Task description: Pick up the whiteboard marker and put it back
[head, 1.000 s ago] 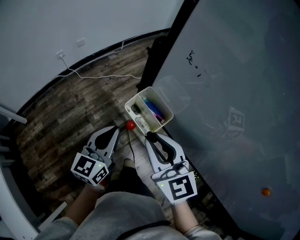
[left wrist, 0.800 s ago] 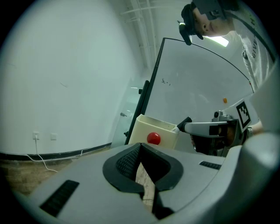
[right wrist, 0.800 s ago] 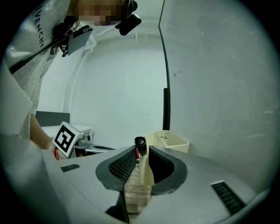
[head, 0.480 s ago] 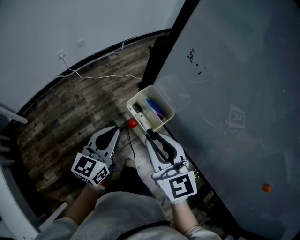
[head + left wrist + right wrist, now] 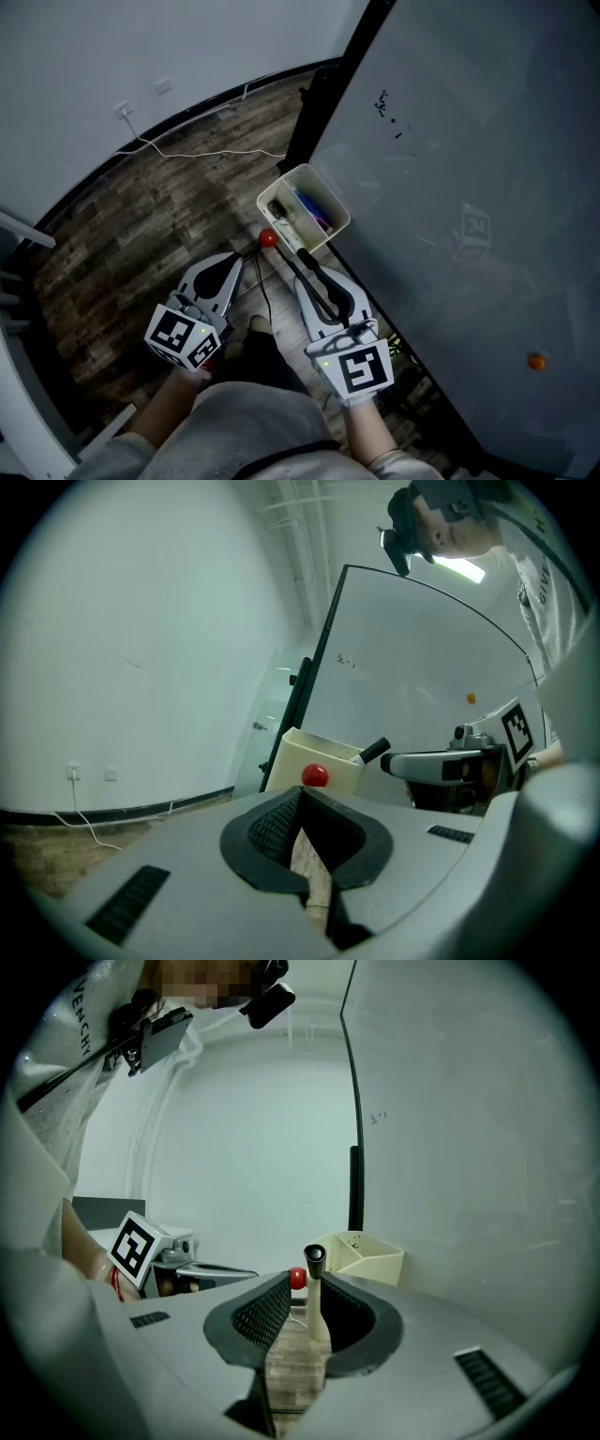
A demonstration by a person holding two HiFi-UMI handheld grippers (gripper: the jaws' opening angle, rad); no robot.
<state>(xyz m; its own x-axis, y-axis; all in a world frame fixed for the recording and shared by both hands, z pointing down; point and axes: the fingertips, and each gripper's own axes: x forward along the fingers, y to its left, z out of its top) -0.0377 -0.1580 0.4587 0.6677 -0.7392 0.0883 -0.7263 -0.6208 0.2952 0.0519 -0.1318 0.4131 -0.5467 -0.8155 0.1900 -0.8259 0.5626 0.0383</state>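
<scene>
Marker axis: whiteboard marker (image 5: 316,1302) points cap-first from right tongs (image 5: 305,1283) toward tray (image 5: 366,1262) just ahead.
Grip: right tongs have just been opening, marker loose between them.
Other hand: left tongs (image 5: 300,803) closed, empty.

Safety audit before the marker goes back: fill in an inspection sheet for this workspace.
surface: whiteboard, few black marks, one orange dot
job's things: whiteboard marker between the right jaws; cream tray holds other items
clutter: red ball beside the tray
grippers: right gripper jaws have just been opening, gap beside the marker; left gripper jaws together, empty
cables: white cable on the floor
surroundings: plank floor, white wall, sockets
</scene>
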